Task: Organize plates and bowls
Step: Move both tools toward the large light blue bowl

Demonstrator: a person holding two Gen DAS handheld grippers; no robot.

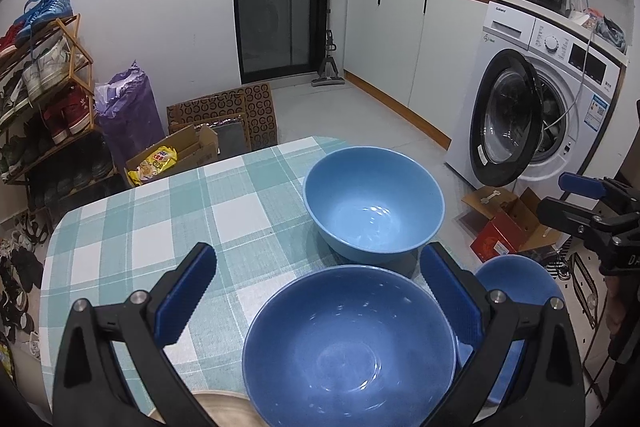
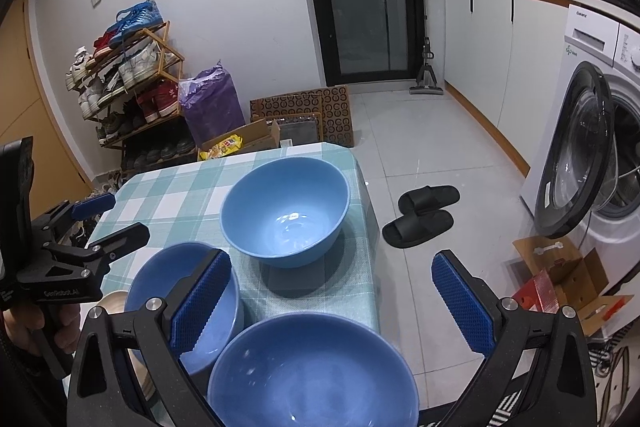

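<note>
Three blue bowls stand on the checked tablecloth [image 1: 160,227]. The light blue bowl [image 1: 374,203] [image 2: 286,211] is farthest, near the table's far right corner. A darker blue bowl [image 1: 348,343] [image 2: 160,291] lies below and between the fingers of my left gripper [image 1: 320,259], which is open and not touching it. Another blue bowl [image 1: 520,283] [image 2: 312,371] lies under my right gripper [image 2: 332,261], also open, at the table's right edge. Each gripper shows in the other's view: the left gripper [image 2: 120,217] and the right gripper [image 1: 558,195], both with jaws apart.
A beige plate [image 1: 218,405] [image 2: 116,301] peeks out at the near table edge. To the right stands a washing machine [image 1: 552,95] with its door open, with cardboard boxes [image 2: 560,275] and black slippers [image 2: 424,215] on the floor. A shoe rack [image 2: 132,95] stands at the left.
</note>
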